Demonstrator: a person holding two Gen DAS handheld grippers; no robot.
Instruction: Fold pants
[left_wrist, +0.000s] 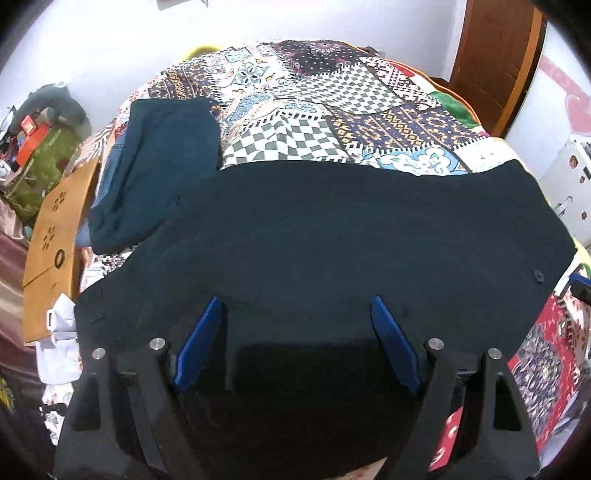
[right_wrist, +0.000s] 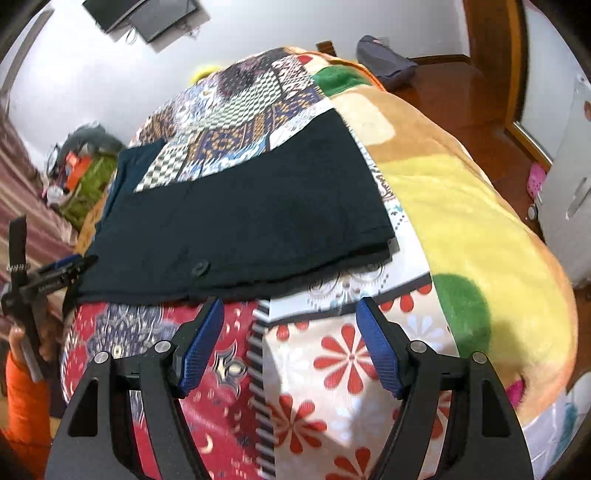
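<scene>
Orange sleeve (right_wrist: 22, 398) appears only beside right tongs (right_wrist: 290, 306)

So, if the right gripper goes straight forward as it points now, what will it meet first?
Probably the patterned bedcover, just short of the dark pants. The right gripper is open with nothing between its fingers; depth is unclear.

I note bright, even light; the pants (left_wrist: 332, 229) read near-black, with fisheye bending and dark corners around them.

White plastered walls (right_wrist: 92, 74) enclose the room, with a brown wooden door (left_wrist: 495, 55) and a glossy reddish wooden floor (right_wrist: 461, 96). A bed carries a patchwork-patterned bedspread (left_wrist: 295, 110); two dark flat screens (right_wrist: 147, 14) hang on the wall.
</scene>
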